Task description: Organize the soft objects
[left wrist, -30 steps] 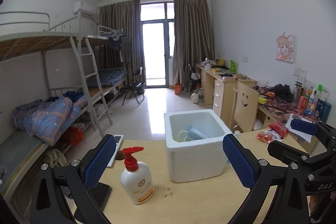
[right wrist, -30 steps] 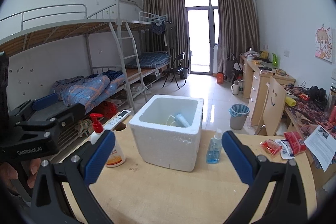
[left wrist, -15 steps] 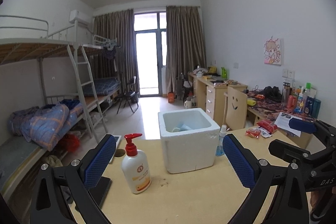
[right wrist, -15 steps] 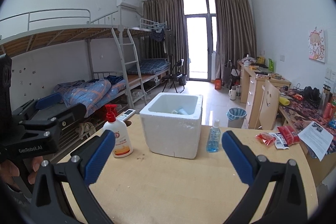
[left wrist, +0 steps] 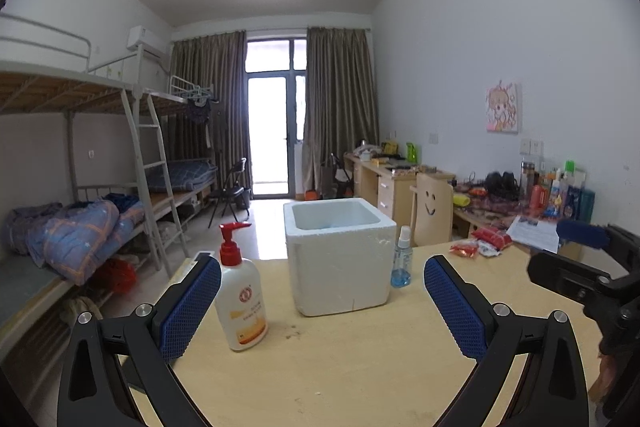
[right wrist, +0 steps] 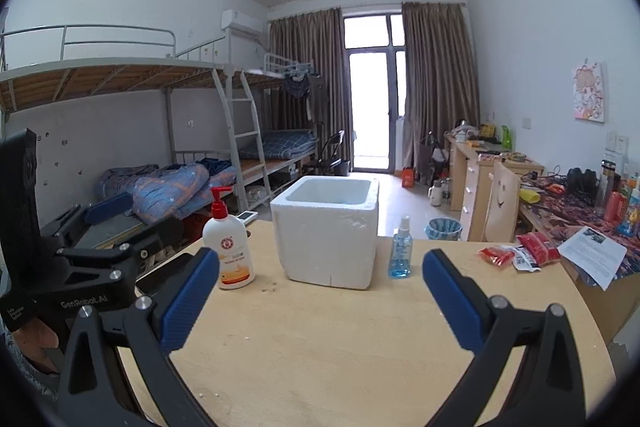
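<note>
Black hand-held gripper (left wrist: pixel 322 303), blue pads (left wrist: pixel 188 309)

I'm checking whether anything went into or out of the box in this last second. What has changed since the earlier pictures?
Both grippers, left and right, pulled back from the foam box and tilted toward level, so its inside is now hidden. Nothing was grasped or released; both are open and empty. The box, pump bottle, spray bottle and red packets stayed put on the table.

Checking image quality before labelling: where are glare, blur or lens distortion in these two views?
Left wrist view: balcony door blown out white, walls bowed by the fisheye, corners black, foam box sharp. Right wrist view: balcony door equally overexposed, bunk bed rail curved, desk clutter soft at the edge.
</note>
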Demonstrator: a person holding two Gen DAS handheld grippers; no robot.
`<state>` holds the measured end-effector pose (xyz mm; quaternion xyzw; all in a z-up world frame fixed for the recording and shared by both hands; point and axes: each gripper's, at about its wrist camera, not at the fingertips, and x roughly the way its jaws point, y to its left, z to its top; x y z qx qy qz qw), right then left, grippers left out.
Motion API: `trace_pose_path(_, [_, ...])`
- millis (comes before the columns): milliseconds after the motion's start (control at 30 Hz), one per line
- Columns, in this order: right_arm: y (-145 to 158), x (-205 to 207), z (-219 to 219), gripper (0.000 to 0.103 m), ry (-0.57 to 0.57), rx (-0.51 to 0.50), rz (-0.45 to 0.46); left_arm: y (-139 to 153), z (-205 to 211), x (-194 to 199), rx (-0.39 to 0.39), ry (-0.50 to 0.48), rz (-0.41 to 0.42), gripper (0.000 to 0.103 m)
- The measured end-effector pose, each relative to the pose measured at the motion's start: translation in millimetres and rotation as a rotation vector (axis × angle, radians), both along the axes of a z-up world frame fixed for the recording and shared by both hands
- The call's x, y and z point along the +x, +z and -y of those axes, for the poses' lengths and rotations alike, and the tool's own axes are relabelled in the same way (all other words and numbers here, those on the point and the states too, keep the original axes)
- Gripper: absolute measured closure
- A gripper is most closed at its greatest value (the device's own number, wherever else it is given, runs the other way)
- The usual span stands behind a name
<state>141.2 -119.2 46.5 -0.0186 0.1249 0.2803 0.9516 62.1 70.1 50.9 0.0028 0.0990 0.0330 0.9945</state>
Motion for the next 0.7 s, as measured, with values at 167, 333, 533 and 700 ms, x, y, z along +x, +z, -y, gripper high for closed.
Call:
trace_pose_path(167, [-14.3, -7.4, 9.9, 0.0, 0.027, 0.053, -0.005, -14.9, 2.7, -8.1, -0.02, -0.006, 0.028, 0.001])
trace_pose_path(333, [-24.0, -17.9, 14.7, 0.0, -0.003, 0.061, 0.03, -30.3, 10.6, -22.4, 0.007, -0.008, 0.057, 0.001])
trace_pose_path(533, [-39.2, -37.9, 17.9, 0.0, -0.038, 0.049, 0.083, -39.0, 18.1, -39.6, 0.032, -0.03, 0.054, 0.001])
trace_pose_path(700, [-50.7, -50.0, 19.6, 0.0, -0.08, 0.06, 0.064, -41.8, 17.9, -62.0, 0.0, -0.021, 0.095, 0.001])
